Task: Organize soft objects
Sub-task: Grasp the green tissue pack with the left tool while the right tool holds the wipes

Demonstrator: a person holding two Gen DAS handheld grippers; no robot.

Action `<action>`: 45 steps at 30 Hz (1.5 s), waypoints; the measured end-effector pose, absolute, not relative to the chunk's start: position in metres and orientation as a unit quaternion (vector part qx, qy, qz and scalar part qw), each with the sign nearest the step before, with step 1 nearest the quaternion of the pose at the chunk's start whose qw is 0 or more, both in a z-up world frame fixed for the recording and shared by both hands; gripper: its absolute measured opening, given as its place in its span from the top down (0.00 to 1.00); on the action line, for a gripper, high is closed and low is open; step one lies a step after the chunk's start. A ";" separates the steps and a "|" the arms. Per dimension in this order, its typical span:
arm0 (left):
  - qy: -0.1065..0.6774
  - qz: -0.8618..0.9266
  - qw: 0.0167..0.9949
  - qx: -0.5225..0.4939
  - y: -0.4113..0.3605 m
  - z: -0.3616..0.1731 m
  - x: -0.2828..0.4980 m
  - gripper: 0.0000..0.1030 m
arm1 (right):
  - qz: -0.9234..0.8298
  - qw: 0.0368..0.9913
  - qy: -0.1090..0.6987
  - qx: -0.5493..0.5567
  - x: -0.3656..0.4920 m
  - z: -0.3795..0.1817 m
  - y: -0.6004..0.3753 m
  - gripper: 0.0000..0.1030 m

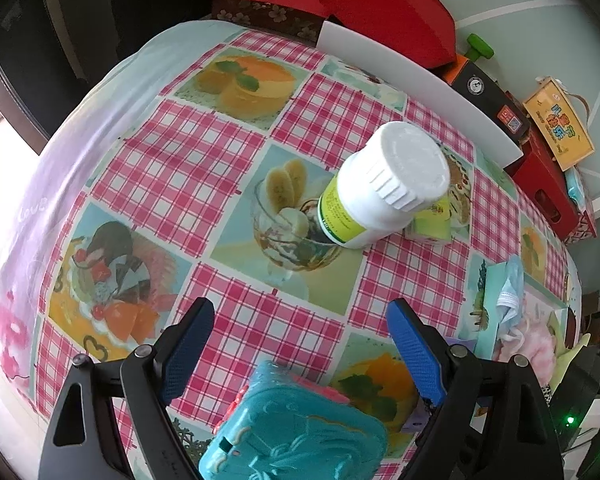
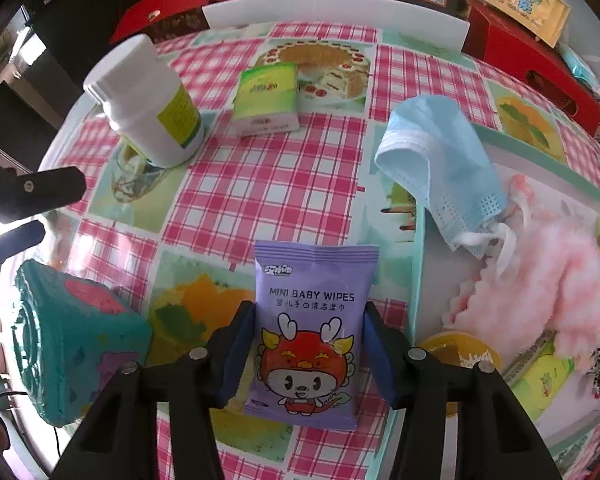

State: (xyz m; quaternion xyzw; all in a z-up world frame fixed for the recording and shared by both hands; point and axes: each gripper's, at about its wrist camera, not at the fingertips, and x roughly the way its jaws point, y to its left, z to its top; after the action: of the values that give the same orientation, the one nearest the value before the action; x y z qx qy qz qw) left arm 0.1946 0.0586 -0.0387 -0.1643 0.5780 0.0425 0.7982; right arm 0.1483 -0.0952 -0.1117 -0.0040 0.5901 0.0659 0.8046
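Purple baby-wipes pack sits between the jaws of the right gripper, flat side up, its long edges against the blue pads; jaws clamped on it at mid-length, the pack's top end projecting forward over the checked tablecloth. Whether it is lifted off the desk or resting on it cannot be told from this view. Handling judgement: a soft foil pouch, light, slightly slippery film, contents compressible, so it should tolerate a firm squeeze but may buckle or slide if held only by the sealed end; a hold across the padded middle, as now, looks the safer choice. Just right of it lies the tray, already holding a blue face mask draped over its near rim and a pink fluffy item; judged destination for the pack. Further off on the desk: a green tissue packet, soft and still loose, and a white bottle, rigid, probably not part of the sort. A teal textured block lies to the left. Left gripper hangs above that block, jaws wide apart, holding nothing.
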 end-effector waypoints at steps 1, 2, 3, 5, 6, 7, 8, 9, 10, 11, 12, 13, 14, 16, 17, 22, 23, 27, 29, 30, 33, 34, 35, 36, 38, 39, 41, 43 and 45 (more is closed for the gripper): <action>0.577 0.043 0.799 -0.163 0.058 -0.038 0.195 0.14 | 0.067 0.806 0.588 -0.004 0.148 -0.110 -0.097 0.46; 0.574 0.043 0.801 -0.163 0.055 -0.036 0.196 0.14 | 0.068 0.807 0.587 -0.003 0.147 -0.107 -0.099 0.46; 0.571 0.040 0.803 -0.164 0.054 -0.034 0.195 0.14 | 0.068 0.808 0.585 -0.001 0.147 -0.105 -0.100 0.46; 0.567 0.032 0.806 -0.166 0.051 -0.031 0.195 0.14 | 0.072 0.811 0.581 0.007 0.154 -0.096 -0.110 0.46; 0.566 0.028 0.807 -0.166 0.049 -0.029 0.195 0.14 | 0.073 0.812 0.579 0.011 0.154 -0.092 -0.113 0.46; 0.565 0.027 0.808 -0.166 0.048 -0.028 0.195 0.14 | 0.074 0.815 0.575 0.014 0.155 -0.087 -0.117 0.46; 0.563 0.026 0.809 -0.166 0.046 -0.026 0.195 0.14 | 0.073 0.818 0.571 0.015 0.154 -0.083 -0.120 0.46; 0.562 0.025 0.810 -0.166 0.045 -0.026 0.195 0.14 | 0.073 0.821 0.567 0.016 0.154 -0.076 -0.125 0.46; 0.561 0.025 0.811 -0.167 0.044 -0.025 0.194 0.14 | 0.074 0.823 0.563 0.019 0.153 -0.072 -0.127 0.46; 0.560 0.022 0.811 -0.170 0.043 -0.024 0.194 0.14 | 0.076 0.824 0.560 0.023 0.152 -0.068 -0.130 0.46; 0.558 0.018 0.811 -0.174 0.042 -0.023 0.194 0.14 | 0.079 0.826 0.557 0.029 0.151 -0.061 -0.132 0.46; 0.557 0.012 0.810 -0.182 0.041 -0.022 0.194 0.14 | 0.083 0.828 0.553 0.034 0.150 -0.055 -0.134 0.46; 0.556 0.007 0.810 -0.187 0.040 -0.020 0.193 0.14 | 0.085 0.831 0.548 0.035 0.149 -0.050 -0.136 0.46; 0.553 0.000 0.810 -0.195 0.036 -0.016 0.192 0.14 | 0.086 0.838 0.538 0.036 0.148 -0.038 -0.142 0.46; 0.552 -0.002 0.811 -0.196 0.032 -0.015 0.192 0.14 | 0.087 0.842 0.531 0.038 0.147 -0.032 -0.146 0.46; 0.555 -0.027 0.808 -0.197 0.011 -0.006 0.198 0.14 | 0.078 0.860 0.502 0.049 0.144 -0.007 -0.162 0.46; 0.555 -0.031 0.808 -0.195 0.007 -0.004 0.199 0.14 | 0.073 0.863 0.497 0.050 0.142 -0.001 -0.167 0.46; 0.552 -0.049 0.812 -0.182 -0.012 0.009 0.207 0.14 | 0.063 0.873 0.479 0.064 0.140 0.017 -0.183 0.46; 0.552 -0.057 0.812 -0.180 -0.019 0.014 0.213 0.14 | 0.057 0.878 0.469 0.072 0.141 0.022 -0.191 0.46; 0.552 -0.059 0.812 -0.177 -0.022 0.016 0.216 0.14 | 0.052 0.881 0.464 0.074 0.141 0.024 -0.195 0.46; 0.556 -0.058 0.813 -0.163 -0.030 0.019 0.227 0.15 | 0.038 0.888 0.452 0.081 0.142 0.029 -0.209 0.46; 0.561 -0.058 0.810 -0.159 -0.034 0.018 0.233 0.15 | 0.031 0.889 0.449 0.085 0.143 0.030 -0.214 0.46; 0.568 -0.059 0.805 -0.159 -0.036 0.016 0.239 0.15 | 0.023 0.889 0.448 0.088 0.143 0.031 -0.219 0.46; 0.574 -0.058 0.801 -0.157 -0.039 0.014 0.244 0.15 | 0.016 0.890 0.447 0.090 0.143 0.031 -0.224 0.46; 0.579 -0.055 0.799 -0.149 -0.043 0.013 0.251 0.15 | 0.001 0.890 0.446 0.094 0.143 0.031 -0.235 0.46; 0.583 -0.055 0.798 -0.145 -0.047 0.011 0.256 0.15 | -0.004 0.890 0.446 0.099 0.144 0.031 -0.240 0.46; 0.594 -0.051 0.792 -0.131 -0.057 0.007 0.264 0.16 | -0.013 0.888 0.446 0.113 0.145 0.029 -0.252 0.46; 0.600 -0.053 0.790 -0.117 -0.066 0.005 0.272 0.16 | -0.022 0.886 0.446 0.125 0.145 0.026 -0.262 0.46; 0.606 -0.051 0.787 -0.106 -0.074 0.001 0.281 0.18 | -0.034 0.884 0.446 0.136 0.144 0.025 -0.273 0.46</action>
State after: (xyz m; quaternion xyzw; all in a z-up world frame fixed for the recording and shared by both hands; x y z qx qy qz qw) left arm 0.2811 -0.0737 0.0015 -0.1065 0.6057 -0.0505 0.7869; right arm 0.1442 -0.2733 0.0251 0.1358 0.4462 -0.0337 0.8839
